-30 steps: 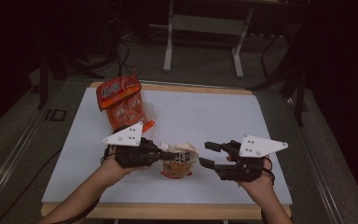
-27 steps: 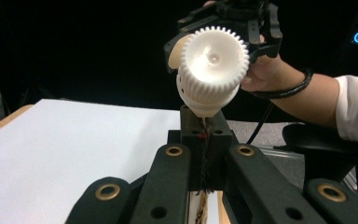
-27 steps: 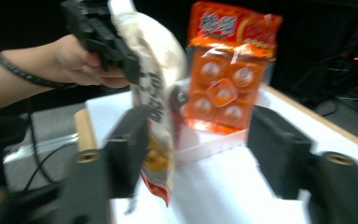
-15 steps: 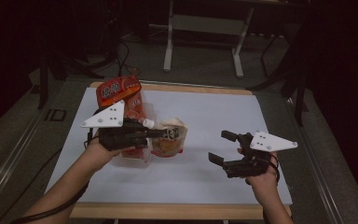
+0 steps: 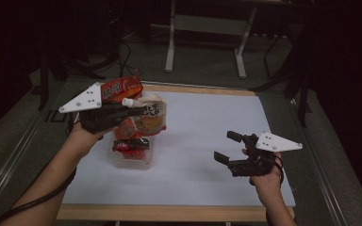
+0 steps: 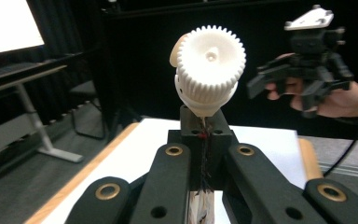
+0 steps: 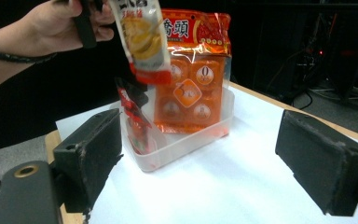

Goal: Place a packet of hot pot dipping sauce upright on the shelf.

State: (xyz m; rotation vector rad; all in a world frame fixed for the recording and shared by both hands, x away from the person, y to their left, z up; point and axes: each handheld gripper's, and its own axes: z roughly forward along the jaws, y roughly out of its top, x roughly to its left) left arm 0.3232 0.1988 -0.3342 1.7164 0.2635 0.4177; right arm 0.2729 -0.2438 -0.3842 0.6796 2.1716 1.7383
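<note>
The left gripper's [image 5: 122, 113] fingers were clamped just below the white screw cap [image 6: 209, 65] of a soft spouted pouch [image 5: 152, 117], which hung above the clear plastic tub [image 5: 132, 160] on the worktop [image 5: 207, 127]. Light and floppy, it seemed best held at that stiff neck. The right gripper's [image 5: 228, 147] fingers stood apart, holding nothing.
</note>
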